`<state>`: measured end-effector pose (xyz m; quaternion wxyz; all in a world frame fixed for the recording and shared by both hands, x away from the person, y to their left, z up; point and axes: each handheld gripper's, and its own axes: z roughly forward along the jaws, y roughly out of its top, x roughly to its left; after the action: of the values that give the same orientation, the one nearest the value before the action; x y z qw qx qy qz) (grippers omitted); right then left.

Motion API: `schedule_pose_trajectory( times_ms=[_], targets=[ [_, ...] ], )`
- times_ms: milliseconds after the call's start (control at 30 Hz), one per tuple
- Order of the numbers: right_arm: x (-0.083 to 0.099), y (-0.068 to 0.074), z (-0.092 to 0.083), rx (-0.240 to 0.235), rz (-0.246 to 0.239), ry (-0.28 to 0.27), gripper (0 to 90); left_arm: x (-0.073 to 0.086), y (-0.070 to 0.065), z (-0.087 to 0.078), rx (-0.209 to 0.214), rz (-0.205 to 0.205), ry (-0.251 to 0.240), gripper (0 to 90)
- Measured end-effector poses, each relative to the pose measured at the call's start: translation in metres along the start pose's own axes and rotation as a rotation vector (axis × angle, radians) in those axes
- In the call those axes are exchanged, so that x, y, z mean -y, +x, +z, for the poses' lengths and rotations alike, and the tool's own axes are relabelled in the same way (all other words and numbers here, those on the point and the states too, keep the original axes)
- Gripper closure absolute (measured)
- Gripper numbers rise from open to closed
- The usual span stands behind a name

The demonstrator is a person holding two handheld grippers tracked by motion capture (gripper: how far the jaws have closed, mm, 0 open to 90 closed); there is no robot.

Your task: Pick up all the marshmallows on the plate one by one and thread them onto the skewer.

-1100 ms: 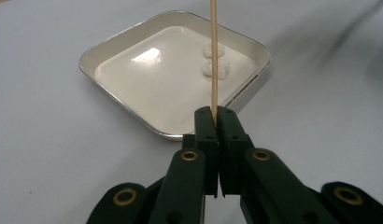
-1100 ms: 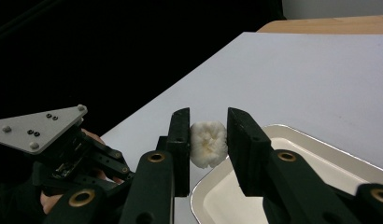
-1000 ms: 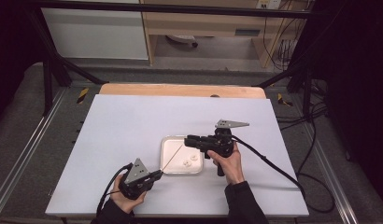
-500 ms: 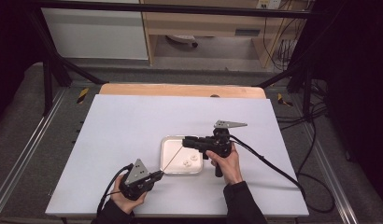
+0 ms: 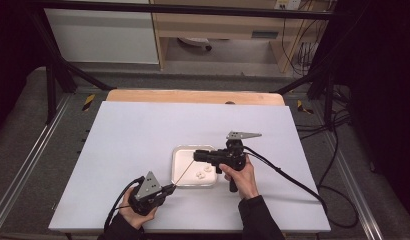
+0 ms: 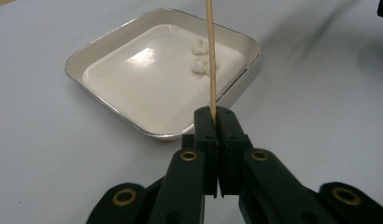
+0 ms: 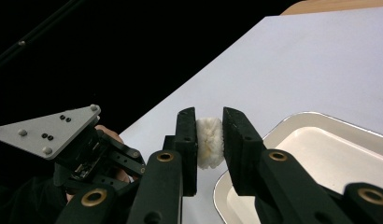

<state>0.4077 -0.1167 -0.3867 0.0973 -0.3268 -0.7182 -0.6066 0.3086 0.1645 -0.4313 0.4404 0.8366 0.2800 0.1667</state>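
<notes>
Thin wooden stick [image 6: 209,56] pinched upright over tray. White fluffy ball [image 7: 208,142] squeezed between jaws. Two more balls [image 6: 200,56] lying in tray [image 6: 110,51].

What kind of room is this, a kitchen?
Probably a lab or workshop set up for recording, not a kitchen: a white table inside a black metal frame, loose cables on the floor, and plain cabinets behind.

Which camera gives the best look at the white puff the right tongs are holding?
The right gripper view: the white puff sits close up, pinched between the right tongs. The high view shows those tongs small over the tray, the puff too small to tell. The left gripper view shows other puffs in the tray.
</notes>
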Motion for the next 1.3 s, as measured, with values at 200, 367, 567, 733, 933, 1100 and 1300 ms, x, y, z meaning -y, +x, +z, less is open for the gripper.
schedule_pose_trajectory(
  times_ms=[200, 367, 567, 733, 933, 1100, 1300],
  targets=[
    [0.003, 0.0, 0.003, -0.017, 0.008, 0.005, 77.8, 0.0, 0.0, 0.0, -0.001, -0.001, 0.005, 88.6],
    [0.007, 0.001, 0.006, -0.031, 0.012, -0.004, 78.1, 0.0, 0.0, 0.001, 0.002, -0.006, 0.006, 88.6],
    [0.012, 0.002, 0.009, -0.035, 0.02, -0.006, 78.6, 0.0, 0.0, 0.001, 0.006, -0.013, 0.006, 88.6],
    [0.016, 0.003, 0.012, -0.03, 0.011, -0.005, 79.0, 0.001, -0.001, 0.003, 0.004, -0.017, 0.013, 88.7],
    [0.02, 0.004, 0.014, -0.018, 0.005, -0.005, 79.5, 0.001, -0.001, 0.004, 0.005, -0.022, 0.022, 88.7],
    [0.022, 0.006, 0.014, -0.021, 0.005, -0.002, 79.7, 0.0, -0.001, 0.004, 0.01, -0.029, 0.016, 88.7],
    [0.035, 0.006, 0.028, -0.037, 0.002, 0.086, 79.5, -0.01, -0.004, 0.004, 0.009, -0.037, -0.032, 88.6]
  ],
)
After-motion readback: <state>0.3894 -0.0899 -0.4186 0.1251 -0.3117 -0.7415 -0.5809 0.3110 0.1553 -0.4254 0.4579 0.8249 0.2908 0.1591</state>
